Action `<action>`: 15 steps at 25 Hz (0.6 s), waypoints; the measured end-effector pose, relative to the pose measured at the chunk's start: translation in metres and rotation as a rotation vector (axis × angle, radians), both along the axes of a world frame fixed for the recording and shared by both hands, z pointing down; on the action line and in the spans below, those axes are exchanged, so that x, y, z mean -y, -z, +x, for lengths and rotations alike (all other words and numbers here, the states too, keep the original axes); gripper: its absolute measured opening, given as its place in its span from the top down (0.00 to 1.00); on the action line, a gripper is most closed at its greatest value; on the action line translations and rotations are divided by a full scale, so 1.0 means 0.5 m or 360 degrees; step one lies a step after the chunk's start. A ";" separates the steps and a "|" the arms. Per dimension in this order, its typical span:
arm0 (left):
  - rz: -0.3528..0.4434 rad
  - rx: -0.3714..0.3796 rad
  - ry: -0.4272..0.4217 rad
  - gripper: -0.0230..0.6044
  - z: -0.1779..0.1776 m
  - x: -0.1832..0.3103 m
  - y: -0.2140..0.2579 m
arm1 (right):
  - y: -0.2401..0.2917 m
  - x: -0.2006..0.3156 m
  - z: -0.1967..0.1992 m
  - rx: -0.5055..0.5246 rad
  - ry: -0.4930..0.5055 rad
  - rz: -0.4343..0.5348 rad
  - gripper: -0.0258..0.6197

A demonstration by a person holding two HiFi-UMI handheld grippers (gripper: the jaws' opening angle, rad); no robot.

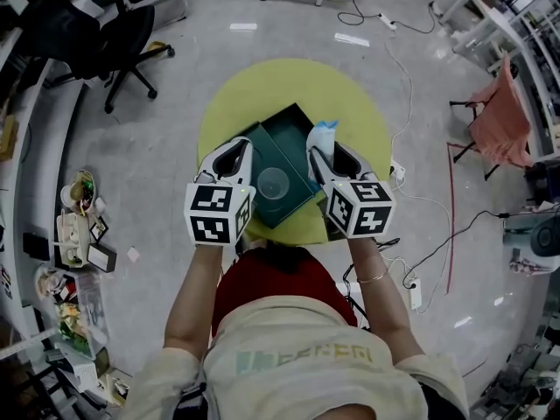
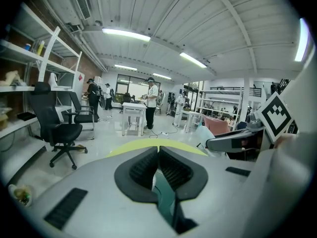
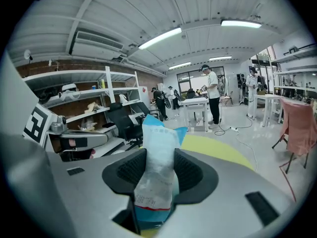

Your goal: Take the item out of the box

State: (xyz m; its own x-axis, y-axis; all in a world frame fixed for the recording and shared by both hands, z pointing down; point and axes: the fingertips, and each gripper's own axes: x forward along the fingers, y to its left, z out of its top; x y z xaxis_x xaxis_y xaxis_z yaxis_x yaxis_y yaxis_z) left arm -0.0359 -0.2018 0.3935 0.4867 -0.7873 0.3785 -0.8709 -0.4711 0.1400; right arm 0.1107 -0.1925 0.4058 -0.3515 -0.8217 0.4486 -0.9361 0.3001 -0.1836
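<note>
A dark green box (image 1: 293, 129) lies open on the round yellow table (image 1: 350, 94), with a clear round lid or cup (image 1: 273, 185) on its near half. My left gripper (image 1: 243, 144) is at the box's left edge; in the left gripper view its jaws (image 2: 158, 152) are shut on a thin green edge of the box (image 2: 166, 197). My right gripper (image 1: 317, 153) is at the box's right side, shut on a blue and white packet (image 1: 322, 134). The packet (image 3: 158, 162) stands upright between the right gripper's pads (image 3: 159, 175).
A black office chair (image 1: 122, 38) stands on the floor at far left and a pink-draped chair (image 1: 503, 116) at right. Small clutter (image 1: 79, 217) lies by the left wall and cables (image 1: 411, 103) trail right of the table. People stand by a white table (image 2: 134, 114) further off.
</note>
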 end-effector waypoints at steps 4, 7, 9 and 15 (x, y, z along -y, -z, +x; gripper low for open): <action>0.0008 0.0001 -0.0005 0.92 -0.004 -0.008 0.005 | 0.015 -0.013 -0.002 0.0038 -0.0007 0.0030 0.65; 0.0009 0.0006 -0.0009 0.92 -0.008 -0.015 0.001 | 0.022 -0.024 -0.002 0.0060 -0.0016 0.0057 0.64; 0.0011 0.0008 -0.0012 0.92 -0.011 -0.019 0.002 | 0.030 -0.031 -0.002 0.0070 -0.0023 0.0076 0.65; 0.0025 -0.0003 -0.0032 0.92 -0.016 -0.028 0.008 | 0.056 -0.055 -0.002 0.0103 -0.0046 0.0135 0.64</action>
State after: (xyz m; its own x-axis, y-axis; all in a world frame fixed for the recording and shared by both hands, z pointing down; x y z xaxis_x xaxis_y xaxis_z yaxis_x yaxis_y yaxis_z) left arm -0.0437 -0.1880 0.3896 0.5031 -0.7834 0.3649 -0.8610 -0.4905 0.1343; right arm 0.1094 -0.1649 0.3779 -0.3530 -0.8660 0.3543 -0.9316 0.2900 -0.2193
